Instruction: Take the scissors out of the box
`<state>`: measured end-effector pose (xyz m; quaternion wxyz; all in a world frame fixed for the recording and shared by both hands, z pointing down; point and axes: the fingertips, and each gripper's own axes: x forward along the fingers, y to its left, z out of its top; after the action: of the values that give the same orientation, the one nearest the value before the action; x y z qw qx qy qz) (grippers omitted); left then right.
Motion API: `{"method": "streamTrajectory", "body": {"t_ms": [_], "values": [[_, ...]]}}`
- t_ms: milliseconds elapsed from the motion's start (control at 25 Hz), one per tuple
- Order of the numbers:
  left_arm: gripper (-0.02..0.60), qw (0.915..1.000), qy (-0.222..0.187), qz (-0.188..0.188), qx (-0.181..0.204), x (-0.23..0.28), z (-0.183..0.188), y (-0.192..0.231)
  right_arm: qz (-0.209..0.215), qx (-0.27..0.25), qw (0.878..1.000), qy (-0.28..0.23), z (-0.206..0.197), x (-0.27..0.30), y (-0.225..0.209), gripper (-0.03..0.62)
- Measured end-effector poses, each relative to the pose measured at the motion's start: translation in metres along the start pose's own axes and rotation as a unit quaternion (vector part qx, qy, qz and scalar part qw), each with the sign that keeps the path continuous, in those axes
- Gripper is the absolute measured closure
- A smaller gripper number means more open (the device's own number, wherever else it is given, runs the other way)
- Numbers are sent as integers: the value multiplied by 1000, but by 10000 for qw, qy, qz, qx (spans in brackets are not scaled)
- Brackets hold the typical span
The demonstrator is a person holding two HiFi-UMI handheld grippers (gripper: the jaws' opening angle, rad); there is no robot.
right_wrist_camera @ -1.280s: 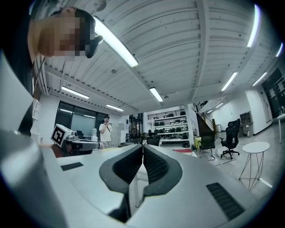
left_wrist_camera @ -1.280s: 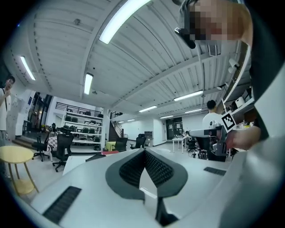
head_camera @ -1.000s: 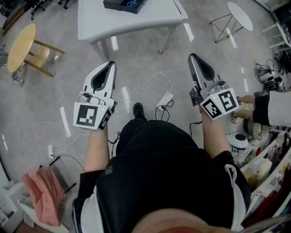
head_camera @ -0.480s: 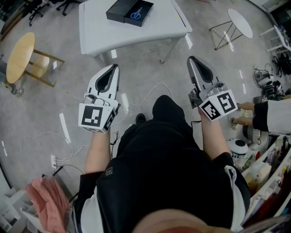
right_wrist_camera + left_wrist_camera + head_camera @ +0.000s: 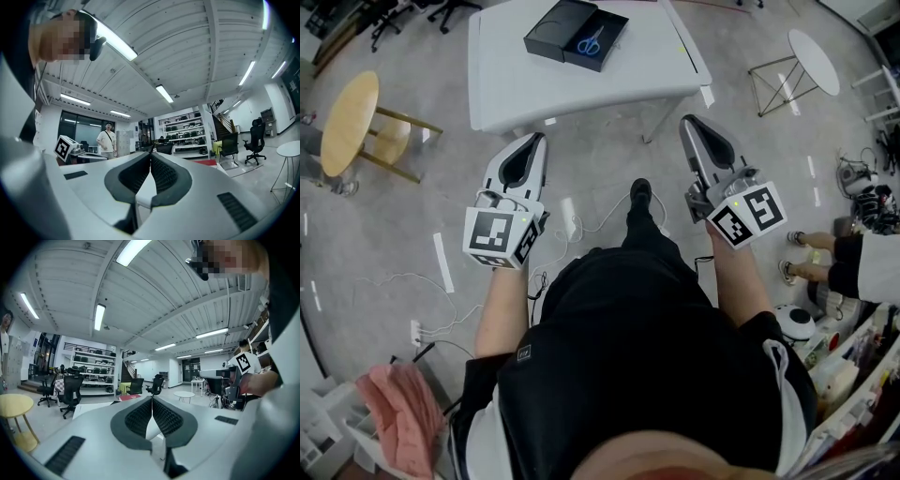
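Yellow stool [image 5: 349,122] sat far left, well apart from the table. Left gripper [image 5: 534,141] jaws were closed and empty, short of the white table's [image 5: 511,89] near edge, with bare floor between. Black box [image 5: 551,28] lay on the table's far side, blue scissors [image 5: 590,42] inside its right half. Floor cables [image 5: 602,217] ran by the person's foot. Right gripper [image 5: 690,124] jaws were closed and empty. Round side table [image 5: 814,58] stood far right.

Head camera looks steeply down over left gripper [image 5: 534,141], right gripper [image 5: 687,122] and a table [image 5: 506,84] ahead. Each gripper camera sits close behind its jaws, facing level — both show the shelves [image 5: 89,364].
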<state>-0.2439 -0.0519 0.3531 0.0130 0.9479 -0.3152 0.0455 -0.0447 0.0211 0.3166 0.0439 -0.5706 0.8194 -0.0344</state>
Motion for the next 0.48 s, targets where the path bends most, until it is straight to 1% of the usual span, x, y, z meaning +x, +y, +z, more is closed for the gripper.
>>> {"method": "streamTrajectory", "body": {"t_ms": [240, 400, 440, 480], "values": [[569, 9993, 239, 273, 88, 81, 1, 12, 202, 108, 9997, 89, -5, 37, -80, 563], [565, 9977, 431, 526, 6, 139, 2, 20, 457, 194, 9985, 218, -6, 69, -140, 563], [554, 9971, 481, 590, -24, 154, 3, 22, 531, 207, 9981, 236, -5, 77, -155, 563], [524, 9964, 535, 654, -46, 168, 2, 24, 596, 212, 9977, 249, -4, 84, -170, 563]]}}
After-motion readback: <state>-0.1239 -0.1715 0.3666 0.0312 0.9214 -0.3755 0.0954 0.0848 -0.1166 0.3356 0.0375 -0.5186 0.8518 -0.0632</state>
